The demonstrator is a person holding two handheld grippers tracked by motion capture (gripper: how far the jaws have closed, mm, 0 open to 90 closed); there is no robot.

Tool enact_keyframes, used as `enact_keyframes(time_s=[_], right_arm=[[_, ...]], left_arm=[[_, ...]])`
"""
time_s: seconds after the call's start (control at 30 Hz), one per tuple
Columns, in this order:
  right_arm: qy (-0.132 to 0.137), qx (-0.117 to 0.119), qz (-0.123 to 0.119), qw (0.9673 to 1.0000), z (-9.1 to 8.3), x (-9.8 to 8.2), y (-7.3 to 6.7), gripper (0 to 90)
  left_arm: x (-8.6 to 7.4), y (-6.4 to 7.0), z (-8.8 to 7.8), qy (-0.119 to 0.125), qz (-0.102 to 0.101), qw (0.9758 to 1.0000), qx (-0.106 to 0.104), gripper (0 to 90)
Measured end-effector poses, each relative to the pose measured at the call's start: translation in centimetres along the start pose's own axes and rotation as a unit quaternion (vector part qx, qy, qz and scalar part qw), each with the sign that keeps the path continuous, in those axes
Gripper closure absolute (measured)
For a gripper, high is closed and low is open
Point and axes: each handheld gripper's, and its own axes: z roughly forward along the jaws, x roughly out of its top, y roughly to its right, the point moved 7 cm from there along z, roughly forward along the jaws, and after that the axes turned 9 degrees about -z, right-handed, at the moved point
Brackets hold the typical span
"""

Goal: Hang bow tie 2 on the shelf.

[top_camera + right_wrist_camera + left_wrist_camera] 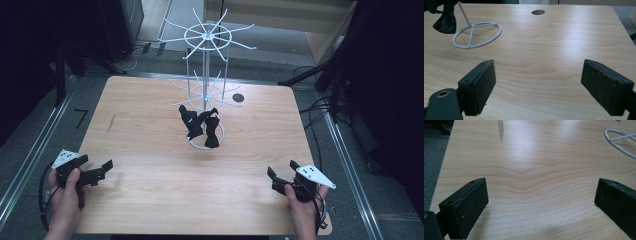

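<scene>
**Both grippers idling wide open, bow ties hanging on the rack**

Sitting at the near left corner of the wooden table: left gripper, held in a hand, jaws spread wide, nothing between them. Showing bare wood grain between the pads in the left gripper view, plus a slice of the rack's base ring at top right.

Mirroring that at the near right corner: right gripper, held in the other hand, jaws likewise gaping, gripping nothing. Looking across open tabletop in the right gripper view toward the base ring at upper left and a round hole in the table further back.

Standing upright at table centre, toward the far side: white wire rack, two tiers of radial arms. Hanging from the lower tier, just above the base ring: two black bow ties, side by side, touching each other. Peeking in at the top-left corner of the right gripper view: one bow tie.

Keeping well apart from the rack and bow ties: both grippers.
</scene>
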Motion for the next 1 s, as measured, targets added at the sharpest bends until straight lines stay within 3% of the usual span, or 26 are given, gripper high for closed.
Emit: enact_keyframes(time_s=[0.17,0.43,1.0], right_arm=[[-0.005,-0.007,0.012,0.9999,-0.7,-0.9,1.1,12.7],[-0.02,-0.034,-0.004,0.9992,-1.4,-2.3,2.6,12.9],[-0.048,-0.059,0.007,0.9971,-2.9,-5.3,5.8,13.0]], left_arm=[[0.0,0.0,0.0,0.0,0.001,1.0,0.001,0.0],[0.0,0.0,0.0,0.0,0.002,1.0,0.001,0.0],[0.0,0.0,0.0,0.0,0.002,1.0,0.0,0.0]])
